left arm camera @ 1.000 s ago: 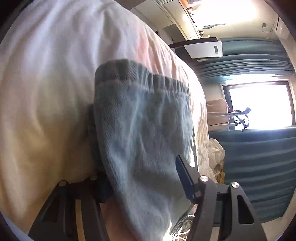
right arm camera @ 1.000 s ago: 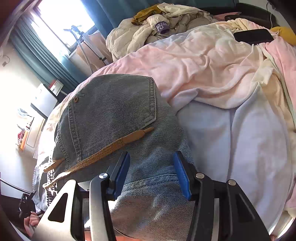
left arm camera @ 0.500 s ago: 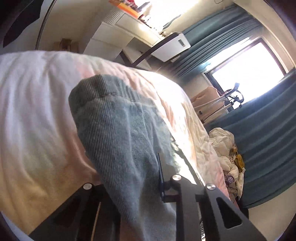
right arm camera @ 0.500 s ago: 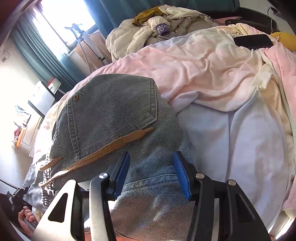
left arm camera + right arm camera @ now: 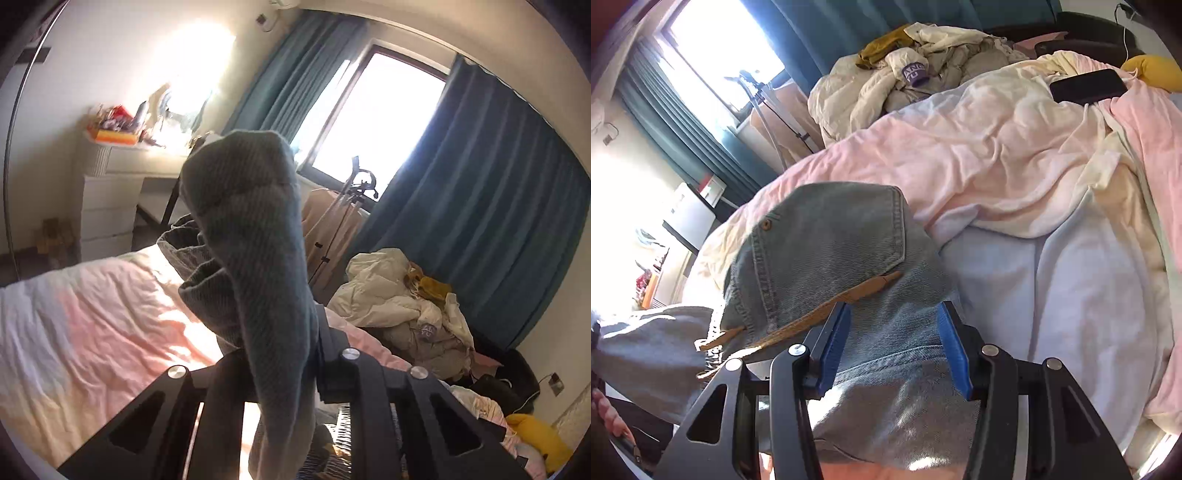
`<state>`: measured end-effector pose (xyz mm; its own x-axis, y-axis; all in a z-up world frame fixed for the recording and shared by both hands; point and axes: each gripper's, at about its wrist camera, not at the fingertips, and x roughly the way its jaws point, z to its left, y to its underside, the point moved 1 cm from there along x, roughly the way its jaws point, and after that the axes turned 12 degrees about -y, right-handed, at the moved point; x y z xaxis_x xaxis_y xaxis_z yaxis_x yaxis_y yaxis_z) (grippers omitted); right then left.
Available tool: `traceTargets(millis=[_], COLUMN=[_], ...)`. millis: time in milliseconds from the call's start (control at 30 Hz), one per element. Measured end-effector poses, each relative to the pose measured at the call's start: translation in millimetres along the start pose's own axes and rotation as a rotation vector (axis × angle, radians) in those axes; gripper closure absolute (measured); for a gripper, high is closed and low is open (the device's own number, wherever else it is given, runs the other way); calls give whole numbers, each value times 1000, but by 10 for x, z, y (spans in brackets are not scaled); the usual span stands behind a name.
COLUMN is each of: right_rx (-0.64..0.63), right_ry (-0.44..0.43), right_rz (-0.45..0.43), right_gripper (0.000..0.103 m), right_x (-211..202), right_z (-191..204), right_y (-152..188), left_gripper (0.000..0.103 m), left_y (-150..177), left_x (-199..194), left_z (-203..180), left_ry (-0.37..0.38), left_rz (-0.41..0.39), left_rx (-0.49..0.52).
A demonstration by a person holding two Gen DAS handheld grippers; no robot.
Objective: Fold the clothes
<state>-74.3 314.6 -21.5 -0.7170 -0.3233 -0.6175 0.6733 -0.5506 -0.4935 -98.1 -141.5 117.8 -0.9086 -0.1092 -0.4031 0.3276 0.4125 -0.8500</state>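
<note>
Left tool: clamped on a bunched fold of the jeans, ribbed grey-blue denim standing up in a rounded peak above the bed.

Right tool: blue-padded fingers set apart, denim passing between them; grip on the cloth cannot be told.

Jeans in right view lie on the wrinkled pink-and-white duvet; stitched back pocket faces up, with a tan woven belt trailing across.

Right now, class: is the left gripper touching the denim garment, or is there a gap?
Touching. In the left wrist view, the denim garment rises from between the left gripper fingers, pinched with no gap visible.
</note>
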Motion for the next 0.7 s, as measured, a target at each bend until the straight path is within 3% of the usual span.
traceTargets(millis=[200, 400, 567, 700], right_rx=[26, 93, 139, 224], right_ry=[-106, -180, -180, -204], right_rz=[-53, -220, -327, -326], right_gripper=[54, 54, 54, 54], right_x=[-363, -994, -1347, -1354], right_z=[-2, -183, -459, -731], right_y=[-88, -190, -342, -427], left_gripper=[89, 89, 89, 89], left_y=[193, 771, 1474, 2049], left_x=[-171, -238, -65, 92], left_z=[-988, -1715, -2020, -2242], left_ry=[61, 89, 110, 126], left_rz=[-27, -57, 28, 104], left_rx=[129, 260, 361, 441])
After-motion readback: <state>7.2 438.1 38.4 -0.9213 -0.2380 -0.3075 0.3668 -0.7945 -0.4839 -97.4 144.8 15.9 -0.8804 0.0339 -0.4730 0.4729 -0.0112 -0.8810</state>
